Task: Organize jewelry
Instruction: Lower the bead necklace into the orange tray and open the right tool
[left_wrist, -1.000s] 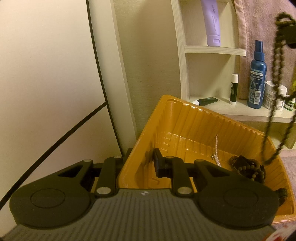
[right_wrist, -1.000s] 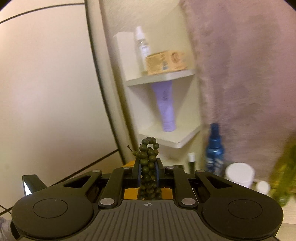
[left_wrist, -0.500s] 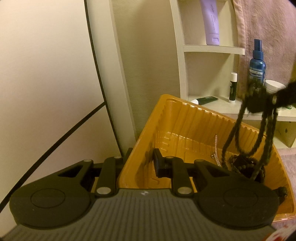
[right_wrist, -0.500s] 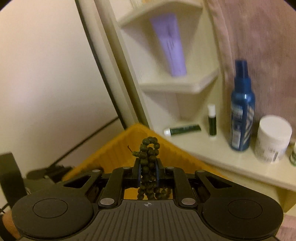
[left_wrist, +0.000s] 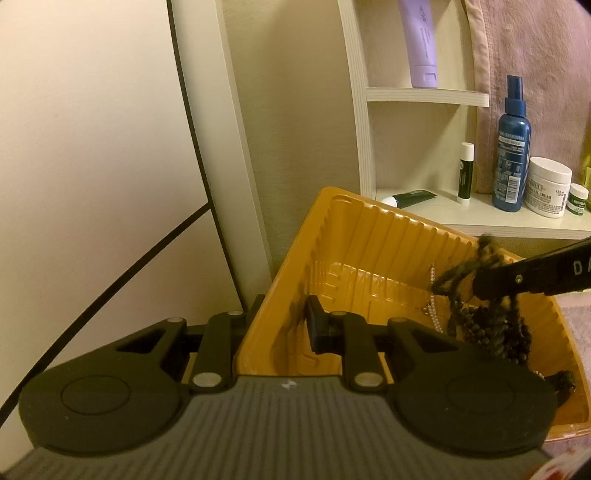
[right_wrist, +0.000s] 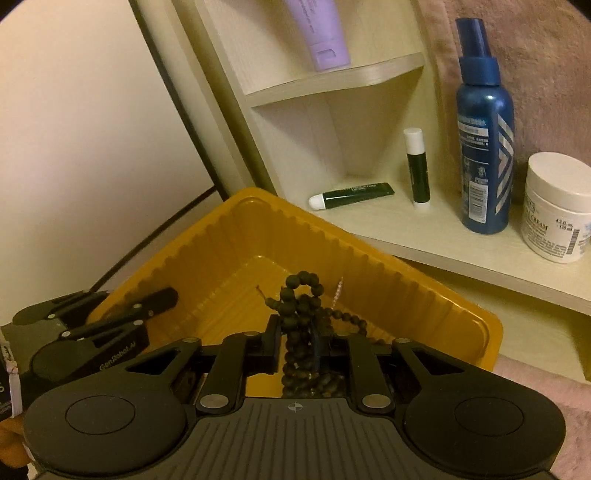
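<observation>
A yellow ribbed tray (left_wrist: 354, 236) (right_wrist: 229, 236) holds a thin pearl chain (left_wrist: 432, 295) and a pile of dark beads (left_wrist: 491, 332). My left gripper (left_wrist: 280, 325) is shut on the tray's near left wall, one finger outside and one inside. My right gripper (right_wrist: 297, 343) is shut on a dark green bead necklace (right_wrist: 299, 306) and holds it low inside the tray. In the left wrist view the right gripper (left_wrist: 491, 284) reaches in from the right, and the necklace (left_wrist: 458, 273) hangs onto the pile.
A corner shelf (right_wrist: 461, 243) stands behind the tray with a green tube (right_wrist: 351, 194), a lip balm stick (right_wrist: 417, 166), a blue spray bottle (right_wrist: 484, 140), a white cream jar (right_wrist: 554, 210) and a purple tube (right_wrist: 321, 29). A pink towel (left_wrist: 535, 55) hangs behind.
My right gripper has come down with the bead necklace from above the tray into it. My left gripper has stayed clamped on the tray wall.
</observation>
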